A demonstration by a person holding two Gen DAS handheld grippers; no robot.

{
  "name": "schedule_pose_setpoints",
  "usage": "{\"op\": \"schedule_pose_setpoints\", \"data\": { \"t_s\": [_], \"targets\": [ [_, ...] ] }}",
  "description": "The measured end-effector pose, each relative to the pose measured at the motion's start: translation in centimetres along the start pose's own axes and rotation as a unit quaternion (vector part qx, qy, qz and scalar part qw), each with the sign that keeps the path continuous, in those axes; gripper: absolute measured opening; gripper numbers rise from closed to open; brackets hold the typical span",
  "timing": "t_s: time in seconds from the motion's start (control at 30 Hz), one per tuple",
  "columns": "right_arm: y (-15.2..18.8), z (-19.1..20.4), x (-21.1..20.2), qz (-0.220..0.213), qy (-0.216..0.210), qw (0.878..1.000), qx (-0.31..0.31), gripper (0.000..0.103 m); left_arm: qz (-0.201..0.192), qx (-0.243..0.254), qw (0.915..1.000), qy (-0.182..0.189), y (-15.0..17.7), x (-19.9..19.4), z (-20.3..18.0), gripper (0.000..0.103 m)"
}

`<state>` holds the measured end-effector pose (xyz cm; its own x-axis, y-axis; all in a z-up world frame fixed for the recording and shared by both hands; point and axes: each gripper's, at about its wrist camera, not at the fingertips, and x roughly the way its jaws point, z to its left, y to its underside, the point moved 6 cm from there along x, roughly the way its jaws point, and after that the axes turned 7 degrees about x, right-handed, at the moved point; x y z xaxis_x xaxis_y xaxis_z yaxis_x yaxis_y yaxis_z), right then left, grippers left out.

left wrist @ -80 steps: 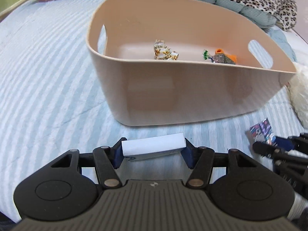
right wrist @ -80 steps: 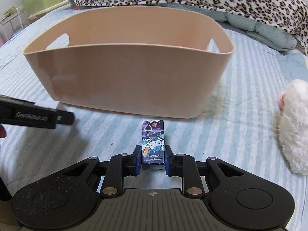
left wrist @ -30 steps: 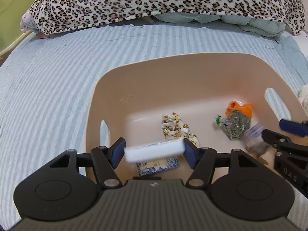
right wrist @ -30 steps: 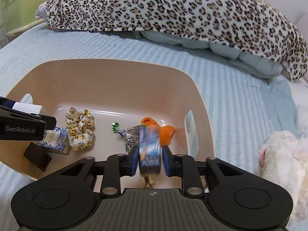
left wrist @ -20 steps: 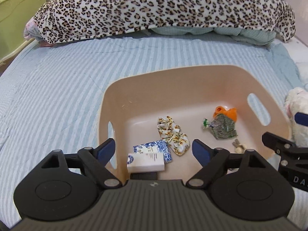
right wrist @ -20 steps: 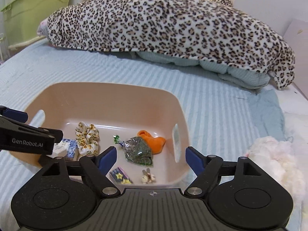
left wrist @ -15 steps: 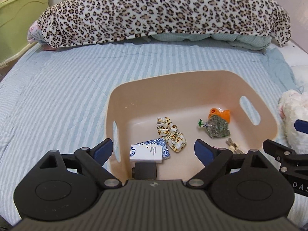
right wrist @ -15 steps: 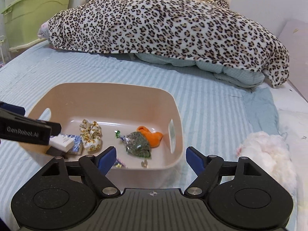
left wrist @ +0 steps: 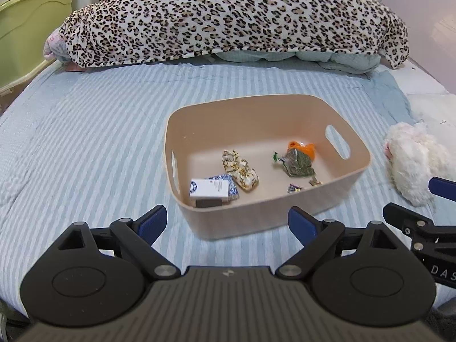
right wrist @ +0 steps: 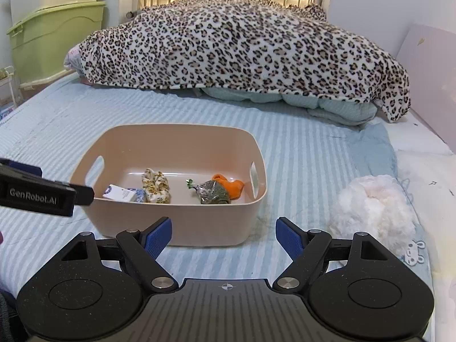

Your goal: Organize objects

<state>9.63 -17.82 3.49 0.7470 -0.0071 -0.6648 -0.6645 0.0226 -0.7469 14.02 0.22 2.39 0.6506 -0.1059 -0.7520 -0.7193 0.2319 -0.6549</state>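
On a blue-striped bedsheet (left wrist: 85,131), my left gripper (left wrist: 227,222) hangs with its blue-padded jaws spread wide and nothing between them, just short of the near wall of a beige plastic bin (left wrist: 250,219). My right gripper (right wrist: 224,238) is likewise spread and empty, facing the same bin (right wrist: 182,228) from a little to the right; part of it shows at the right edge of the left wrist view, and the left gripper's black finger crosses the left edge of the right wrist view.

Inside the bin, a white box (left wrist: 210,188) with a blue round mark lies in the near left corner, resting partly on a blue-and-white patterned packet (left wrist: 229,183) and over a dark block (left wrist: 209,203) pressed against the near wall. Just right of them sits a floral scrunchie (left wrist: 240,169). Toward the right side lie a clear bag of greenish-grey filling (left wrist: 297,163) touching an orange item (left wrist: 303,147) behind it, with a small purple card pack (left wrist: 295,188) and a tiny figure (left wrist: 315,182) near the front wall.

A white plush toy (left wrist: 410,162) lies on the sheet well to the right of the bin. A leopard-print blanket (right wrist: 242,45) is heaped across the head of the bed over pale green bedding (right wrist: 327,105), and a green storage box (right wrist: 57,31) stands at the far left.
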Motion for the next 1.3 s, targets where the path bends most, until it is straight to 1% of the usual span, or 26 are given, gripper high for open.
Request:
{"op": "schedule_pose_setpoints", "data": {
  "t_s": [0.1, 0.13, 0.17, 0.3, 0.43, 0.57, 0.77, 0.87, 0.93, 1.1, 1.2, 1.3],
  "targets": [
    [0.5, 0.2, -1.1, 0.002, -0.002, 1.000, 0.003, 0.081, -0.005, 0.002, 1.0000, 0.003, 1.0, -1.3, -0.1, 0.092],
    [0.8, 0.3, -1.4, 0.013, -0.004, 1.000, 0.006, 0.081, -0.007, 0.002, 1.0000, 0.006, 1.3, -1.7, -0.1, 0.092],
    [0.9, 0.4, -1.7, 0.015, -0.005, 1.000, 0.007, 0.081, -0.010, 0.001, 0.9999, 0.007, 1.6, -2.2, 0.0, 0.092],
    [1.8, 1.0, -3.1, 0.008, -0.009, 1.000, 0.002, 0.081, -0.021, -0.006, 0.9998, 0.000, 2.9, -4.0, 0.3, 0.092],
    [2.8, 1.0, -4.2, 0.009, -0.020, 1.000, 0.017, 0.081, -0.034, -0.013, 0.9993, 0.001, 4.2, -5.5, 0.2, 0.092],
    [3.5, 1.1, -5.6, -0.003, -0.025, 1.000, 0.019, 0.081, -0.052, -0.005, 0.9986, -0.012, 5.2, -7.0, 0.1, 0.092],
    [3.9, 1.1, -7.5, -0.015, -0.036, 0.999, 0.029, 0.082, -0.071, 0.015, 0.9973, -0.010, 6.4, -9.2, -1.3, 0.092],
    [4.1, 1.2, -8.3, -0.018, -0.043, 0.998, 0.032, 0.088, -0.075, 0.020, 0.9970, 0.004, 6.9, -10.2, -2.1, 0.092],
    [4.2, 1.1, -8.9, -0.017, -0.053, 0.998, 0.041, 0.088, -0.075, 0.030, 0.9967, 0.009, 7.2, -10.5, -2.5, 0.092],
    [4.6, 1.0, -10.0, -0.021, -0.060, 0.997, 0.046, 0.089, -0.080, 0.028, 0.9964, 0.011, 7.9, -11.4, -2.8, 0.092],
    [4.8, 0.9, -10.7, -0.030, -0.059, 0.997, 0.051, 0.089, -0.085, 0.031, 0.9959, 0.005, 8.1, -11.9, -3.1, 0.092],
    [5.1, 0.7, -11.2, -0.030, -0.062, 0.996, 0.057, 0.090, -0.090, 0.037, 0.9953, -0.001, 8.3, -12.4, -3.4, 0.092]
  ]
}}
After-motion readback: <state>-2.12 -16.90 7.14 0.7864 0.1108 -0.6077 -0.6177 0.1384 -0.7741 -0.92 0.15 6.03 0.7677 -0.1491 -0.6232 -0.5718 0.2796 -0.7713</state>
